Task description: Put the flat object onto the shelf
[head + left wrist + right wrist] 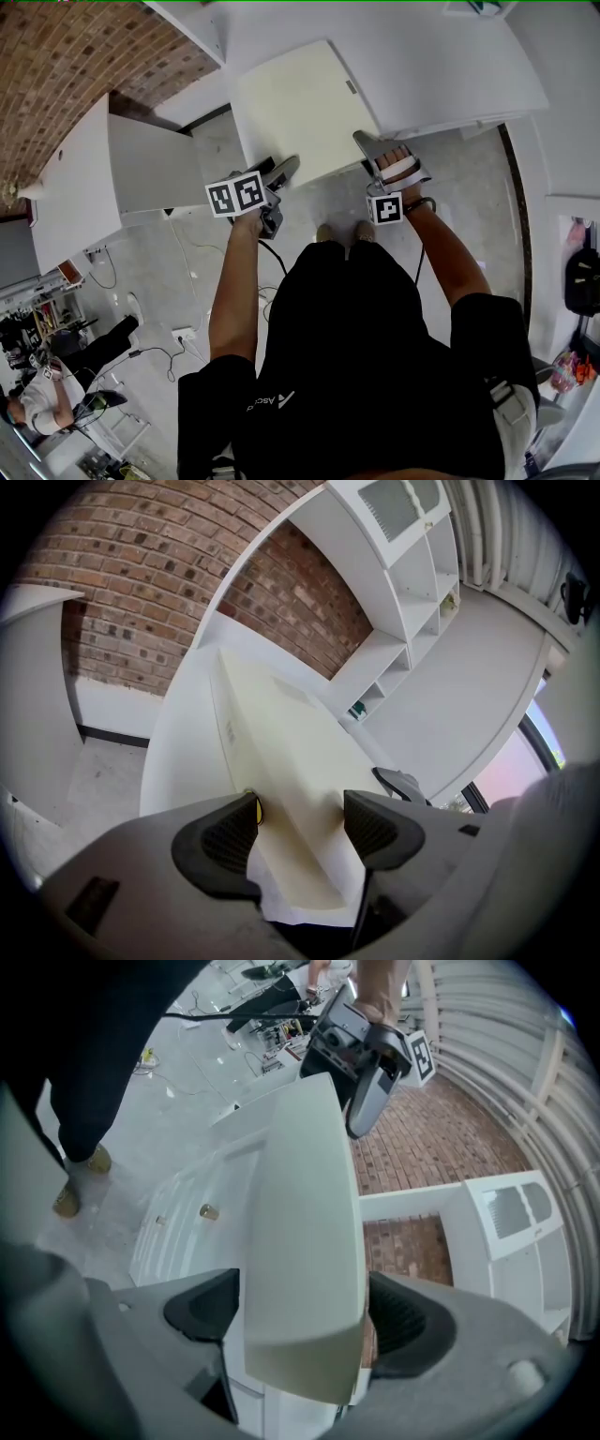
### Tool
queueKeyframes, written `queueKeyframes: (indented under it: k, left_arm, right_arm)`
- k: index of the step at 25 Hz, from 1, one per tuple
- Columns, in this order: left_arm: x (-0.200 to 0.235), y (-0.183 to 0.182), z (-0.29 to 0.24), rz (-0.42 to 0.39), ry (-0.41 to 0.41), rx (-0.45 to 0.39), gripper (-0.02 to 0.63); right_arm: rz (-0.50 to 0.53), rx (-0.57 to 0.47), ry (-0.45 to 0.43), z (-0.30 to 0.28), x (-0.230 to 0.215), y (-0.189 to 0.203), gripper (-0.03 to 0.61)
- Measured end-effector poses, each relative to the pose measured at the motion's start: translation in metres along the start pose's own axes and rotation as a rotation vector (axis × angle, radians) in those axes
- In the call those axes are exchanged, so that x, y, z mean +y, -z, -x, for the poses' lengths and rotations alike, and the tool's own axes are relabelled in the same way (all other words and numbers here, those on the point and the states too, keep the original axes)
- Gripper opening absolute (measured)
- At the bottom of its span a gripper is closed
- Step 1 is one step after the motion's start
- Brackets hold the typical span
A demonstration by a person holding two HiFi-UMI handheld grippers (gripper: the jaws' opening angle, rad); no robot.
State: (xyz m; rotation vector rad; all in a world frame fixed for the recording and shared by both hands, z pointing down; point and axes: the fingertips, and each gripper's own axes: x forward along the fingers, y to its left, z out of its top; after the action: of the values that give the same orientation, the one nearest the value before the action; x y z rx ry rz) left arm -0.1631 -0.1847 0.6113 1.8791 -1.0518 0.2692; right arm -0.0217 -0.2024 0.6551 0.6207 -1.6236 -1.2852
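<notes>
A flat cream board (300, 108) lies over the white shelf unit's top (450, 75), its near edge sticking out toward me. My left gripper (287, 170) holds that edge's left corner; in the left gripper view the board (291, 752) sits between the left gripper (300, 817) pads, which press on it. My right gripper (367, 145) is at the right corner. In the right gripper view the board (305, 1213) runs between the right gripper (300, 1312) jaws, which stand wide, with a gap showing at the right pad.
A brick wall (66, 56) stands behind the white unit, and open white compartments (412, 602) rise at its far end. A white cabinet panel (112, 178) is to my left. Cables (178, 347) lie on the grey floor, and another person (47, 394) sits at lower left.
</notes>
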Motion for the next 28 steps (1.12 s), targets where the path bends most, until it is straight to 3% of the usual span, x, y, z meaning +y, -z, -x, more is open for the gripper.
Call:
queueKeyframes:
  k: [3, 6, 10, 15, 21, 25, 28]
  left_arm:
    - [-0.002, 0.001, 0.000, 0.001, 0.009, -0.006, 0.283]
    - [0.000, -0.001, 0.003, 0.009, 0.008, -0.035, 0.284]
    - [0.001, 0.001, 0.009, 0.051, -0.007, -0.083, 0.284]
    - [0.008, 0.016, 0.023, 0.234, 0.026, -0.151, 0.284]
    - [0.007, 0.034, 0.021, 0.517, 0.189, -0.201, 0.284]
    - [0.002, 0.037, 0.016, 0.620, 0.281, -0.224, 0.287]
    - [0.006, 0.040, 0.011, 0.644, 0.313, -0.224, 0.291]
  right_arm:
    - [-0.008, -0.002, 0.021, -0.005, -0.005, -0.004, 0.404]
    - [-0.022, -0.008, 0.039, -0.007, -0.009, -0.008, 0.341]
    - [-0.028, -0.018, 0.046, -0.004, -0.010, -0.010, 0.331]
    - [-0.035, -0.024, 0.056, 0.001, -0.010, -0.012, 0.330]
    - [-0.033, -0.023, 0.045, 0.008, -0.006, -0.013, 0.330]
    - [-0.036, -0.018, 0.040, 0.011, -0.003, -0.012, 0.330]
    - [-0.037, -0.013, 0.036, 0.011, -0.002, -0.010, 0.330]
